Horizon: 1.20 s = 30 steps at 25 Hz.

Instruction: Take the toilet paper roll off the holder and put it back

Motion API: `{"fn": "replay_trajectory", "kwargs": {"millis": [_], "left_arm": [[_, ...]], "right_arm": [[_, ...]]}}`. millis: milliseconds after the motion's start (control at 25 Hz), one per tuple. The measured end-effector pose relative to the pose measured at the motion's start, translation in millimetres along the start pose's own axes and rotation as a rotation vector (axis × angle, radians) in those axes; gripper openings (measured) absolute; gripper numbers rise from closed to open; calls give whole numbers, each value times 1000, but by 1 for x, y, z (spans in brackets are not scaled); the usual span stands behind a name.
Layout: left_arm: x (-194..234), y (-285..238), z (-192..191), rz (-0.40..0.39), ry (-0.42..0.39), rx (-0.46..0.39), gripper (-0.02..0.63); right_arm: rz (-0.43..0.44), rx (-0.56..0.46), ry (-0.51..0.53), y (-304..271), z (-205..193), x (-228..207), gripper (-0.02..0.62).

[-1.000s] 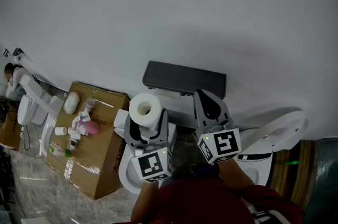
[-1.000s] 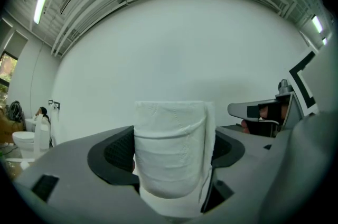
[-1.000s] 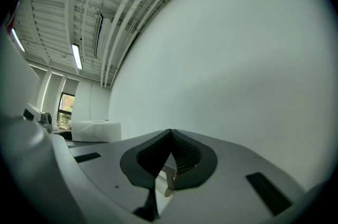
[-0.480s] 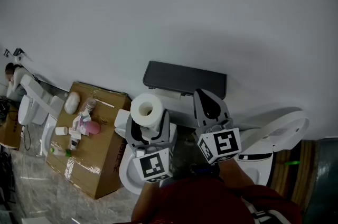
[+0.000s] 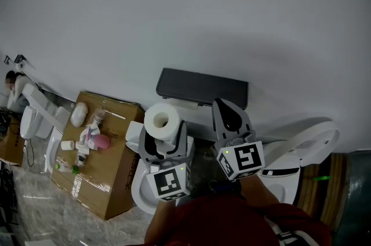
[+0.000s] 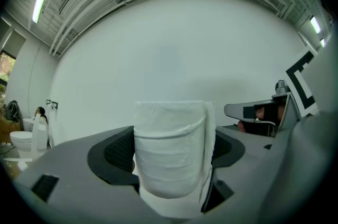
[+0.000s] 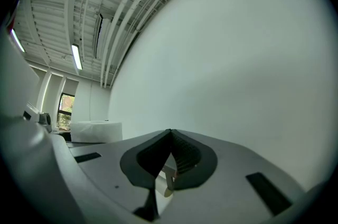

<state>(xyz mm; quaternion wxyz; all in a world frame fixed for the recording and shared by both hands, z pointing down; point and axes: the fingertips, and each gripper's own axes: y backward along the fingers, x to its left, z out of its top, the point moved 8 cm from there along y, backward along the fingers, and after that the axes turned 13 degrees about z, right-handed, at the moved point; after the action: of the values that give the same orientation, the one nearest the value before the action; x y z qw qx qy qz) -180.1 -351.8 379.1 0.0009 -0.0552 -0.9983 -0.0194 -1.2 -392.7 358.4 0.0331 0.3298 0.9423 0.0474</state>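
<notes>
The left tongs (image 5: 163, 143) grip the toilet paper roll (image 5: 162, 120) upright between their jaws, off the dark holder (image 5: 202, 87) and just below its left end. The right tongs (image 5: 229, 117) hang beside them, jaws pressed together on nothing.

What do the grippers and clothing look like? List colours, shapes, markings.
The left gripper and right gripper are pale grey with broad tapering jaws lined by black ribbed pads. Each carries a white cube printed with black square markers and a small green light. The person wears a dark red top.
</notes>
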Motion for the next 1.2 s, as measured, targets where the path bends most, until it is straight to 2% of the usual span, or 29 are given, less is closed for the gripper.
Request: {"fn": "replay_trajectory", "kwargs": {"millis": [240, 360, 840, 1000, 1200], "left_arm": [[-1, -8, 18, 1, 0, -14, 423], [1, -14, 28, -10, -4, -61, 423], [-10, -58, 107, -50, 6, -265, 423], [-18, -76, 113, -68, 0, -275, 423], [-28, -103, 90, -105, -8, -221, 423]], "right_arm": [[-4, -5, 1, 0, 1, -2, 8], [-11, -8, -2, 2, 1, -3, 8], [-27, -16, 2, 10, 4, -7, 8], [-40, -14, 2, 14, 4, -10, 8], [-48, -8, 9, 15, 1, -14, 8]]}}
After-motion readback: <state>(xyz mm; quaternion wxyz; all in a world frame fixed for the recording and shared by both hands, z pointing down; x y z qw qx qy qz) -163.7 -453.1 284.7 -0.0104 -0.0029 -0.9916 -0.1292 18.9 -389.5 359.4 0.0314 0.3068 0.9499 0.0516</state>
